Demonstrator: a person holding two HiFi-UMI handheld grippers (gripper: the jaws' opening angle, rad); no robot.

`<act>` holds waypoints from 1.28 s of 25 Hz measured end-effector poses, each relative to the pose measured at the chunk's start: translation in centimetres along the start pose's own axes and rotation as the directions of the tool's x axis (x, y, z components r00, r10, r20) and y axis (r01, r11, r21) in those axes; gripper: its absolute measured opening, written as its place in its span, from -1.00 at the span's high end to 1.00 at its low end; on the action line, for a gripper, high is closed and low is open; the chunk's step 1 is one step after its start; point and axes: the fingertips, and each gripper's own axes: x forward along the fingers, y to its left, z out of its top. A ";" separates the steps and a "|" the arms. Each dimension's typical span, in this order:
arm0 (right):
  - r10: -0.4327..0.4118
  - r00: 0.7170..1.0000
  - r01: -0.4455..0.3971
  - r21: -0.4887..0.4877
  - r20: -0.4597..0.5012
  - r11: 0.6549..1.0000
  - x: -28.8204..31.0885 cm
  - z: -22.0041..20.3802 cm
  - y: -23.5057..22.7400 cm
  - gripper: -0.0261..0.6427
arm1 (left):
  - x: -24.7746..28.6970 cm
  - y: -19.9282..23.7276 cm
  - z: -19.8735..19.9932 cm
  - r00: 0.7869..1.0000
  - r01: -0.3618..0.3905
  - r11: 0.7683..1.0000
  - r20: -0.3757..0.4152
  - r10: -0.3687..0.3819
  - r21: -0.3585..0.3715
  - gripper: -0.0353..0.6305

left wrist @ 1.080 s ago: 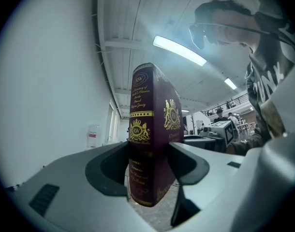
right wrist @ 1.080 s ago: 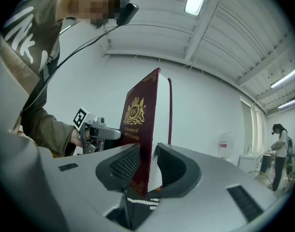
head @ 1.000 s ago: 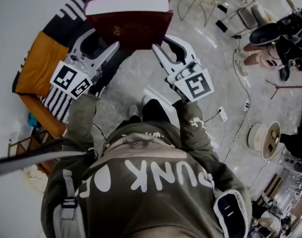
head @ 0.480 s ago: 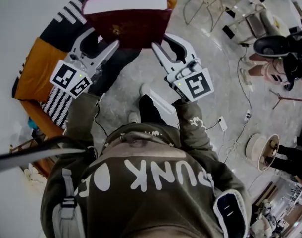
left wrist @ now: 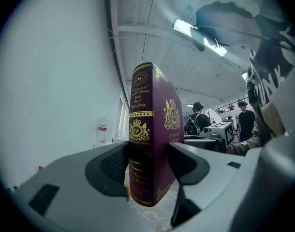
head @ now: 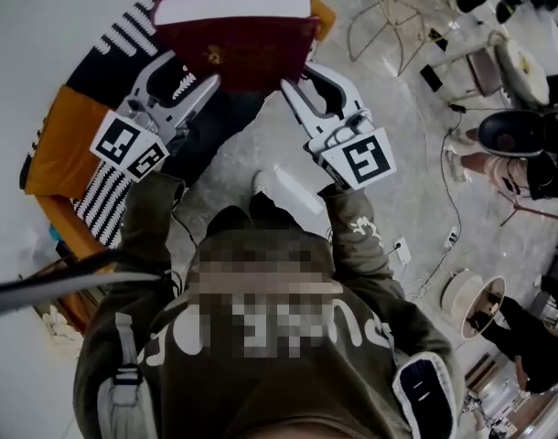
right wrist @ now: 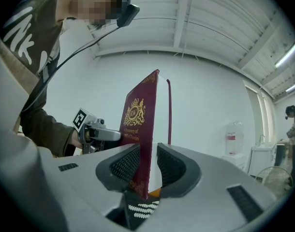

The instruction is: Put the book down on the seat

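Book hangs over the seat, not yet down. Left tool is clamped on the spine end; right tool pinches the opposite edge. Against a second ago, the person has stepped in closer and the floor clutter has slid right. Both grips are unchanged. The approach looks finished; lowering remains.
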 end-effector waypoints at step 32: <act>0.059 0.968 -0.002 0.225 -0.245 0.974 17.8 -29.6 -16.2 0.59 | 13.5 23.9 -27.6 0.980 -0.069 0.963 -0.197 0.017 -0.261 0.18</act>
